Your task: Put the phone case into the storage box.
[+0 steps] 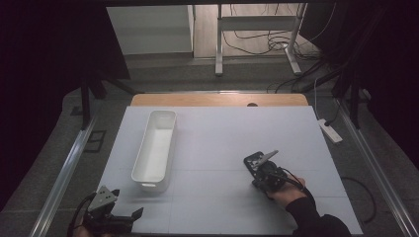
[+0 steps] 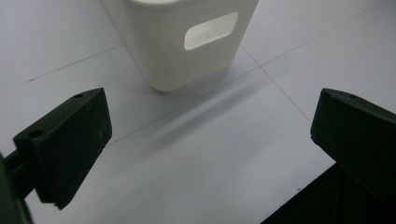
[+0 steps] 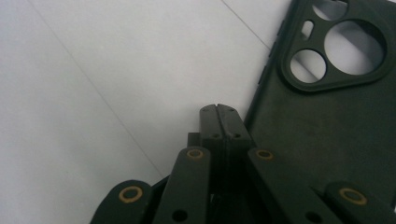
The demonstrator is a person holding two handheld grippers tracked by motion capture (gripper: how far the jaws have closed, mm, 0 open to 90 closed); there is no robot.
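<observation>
The right gripper (image 3: 218, 108), held in the person's right hand (image 1: 286, 193) at the near right of the table, is pressing its two black jaws tightly together with nothing between them. Just beside those clenched jaws, on their right in the right gripper view, a dark, flat plastic phone case (image 3: 327, 107) with round camera cut-outs is lying on the pale grey tabletop (image 3: 93, 93); whether the jaws are touching its edge cannot be told. In the high view the case (image 1: 254, 160) is sitting just beyond the gripper, right of the table's middle. At the near left corner the left gripper (image 2: 210, 121) is holding its jaws wide apart and released, gripping nothing, and pointing at the near end of a long white plastic bin (image 2: 180, 42) with a handle slot. That bin (image 1: 156, 148) is standing on the left half of the table, running from near to far.
</observation>
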